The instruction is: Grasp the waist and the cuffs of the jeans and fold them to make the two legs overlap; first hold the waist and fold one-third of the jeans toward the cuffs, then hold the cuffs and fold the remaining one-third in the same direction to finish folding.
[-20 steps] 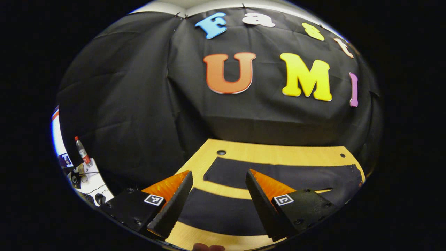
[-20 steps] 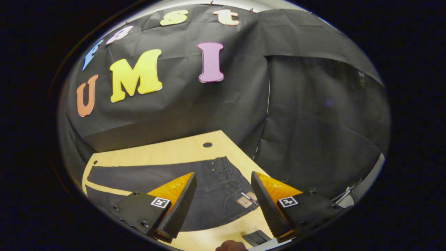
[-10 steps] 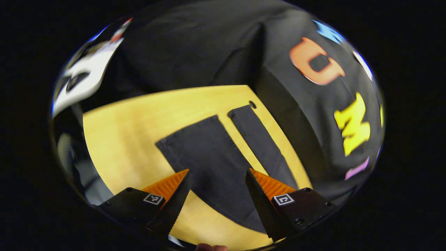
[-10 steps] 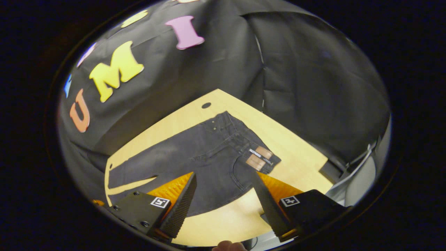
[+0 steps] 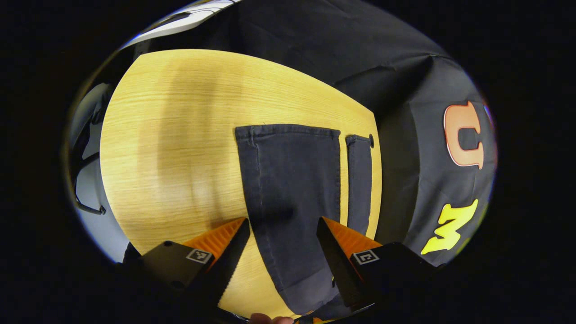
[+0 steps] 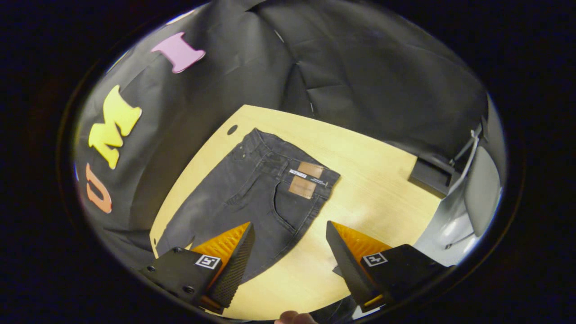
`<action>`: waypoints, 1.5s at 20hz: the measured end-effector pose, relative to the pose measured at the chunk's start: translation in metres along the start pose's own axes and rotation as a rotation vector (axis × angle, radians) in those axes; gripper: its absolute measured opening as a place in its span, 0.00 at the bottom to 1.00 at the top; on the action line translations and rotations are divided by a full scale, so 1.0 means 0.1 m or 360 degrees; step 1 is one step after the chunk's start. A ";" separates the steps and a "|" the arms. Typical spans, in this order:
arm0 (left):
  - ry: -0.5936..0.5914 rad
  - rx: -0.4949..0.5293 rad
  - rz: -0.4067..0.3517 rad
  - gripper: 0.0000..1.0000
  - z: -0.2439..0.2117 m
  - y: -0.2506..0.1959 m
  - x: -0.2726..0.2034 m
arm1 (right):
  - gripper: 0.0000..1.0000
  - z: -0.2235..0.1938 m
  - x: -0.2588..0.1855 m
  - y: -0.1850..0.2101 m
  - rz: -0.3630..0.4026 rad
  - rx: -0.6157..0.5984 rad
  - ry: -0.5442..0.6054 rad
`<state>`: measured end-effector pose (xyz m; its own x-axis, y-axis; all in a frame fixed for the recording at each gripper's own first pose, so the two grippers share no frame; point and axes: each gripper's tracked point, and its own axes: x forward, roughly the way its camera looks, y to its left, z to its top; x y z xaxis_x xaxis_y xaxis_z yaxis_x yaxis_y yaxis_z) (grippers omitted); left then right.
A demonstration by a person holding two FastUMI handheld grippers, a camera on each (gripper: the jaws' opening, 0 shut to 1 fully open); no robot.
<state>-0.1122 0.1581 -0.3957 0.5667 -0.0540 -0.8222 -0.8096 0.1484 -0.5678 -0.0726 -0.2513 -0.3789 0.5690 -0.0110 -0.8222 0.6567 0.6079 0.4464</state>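
Both views are sharp and evenly lit from above. Soft broad shadows cross the wooden table, the dark jeans lose detail, and straight edges bow near the rim.

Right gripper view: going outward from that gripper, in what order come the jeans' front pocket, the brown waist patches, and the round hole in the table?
From the right gripper, fingers open above the table:
1. Front pocket of the jeans, just ahead between the fingers.
2. Brown waist patches, farther up, at the waistband.
3. Round hole, farthest, upper left by the table's far corner.

jeans legs run under the claw.
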 end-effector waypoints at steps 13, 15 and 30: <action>-0.0020 -0.0121 -0.0063 0.93 0.05 -0.28 0.27 | 0.92 0.19 0.68 0.04 0.0013 0.0411 0.0093; 0.0004 -0.0135 -0.0057 0.91 0.03 -0.31 0.33 | 0.92 0.18 0.70 0.07 -0.0001 0.0387 0.0093; 0.0150 -0.0025 0.0007 0.06 -0.05 -0.29 0.35 | 0.02 0.19 0.67 -0.07 -0.0188 0.0464 0.0214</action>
<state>-0.0699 0.1471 -0.4081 0.5470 -0.1462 -0.8242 -0.8147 0.1333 -0.5644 -0.0299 -0.2718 -0.4306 0.4229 0.0487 -0.9049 0.8392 0.3557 0.4114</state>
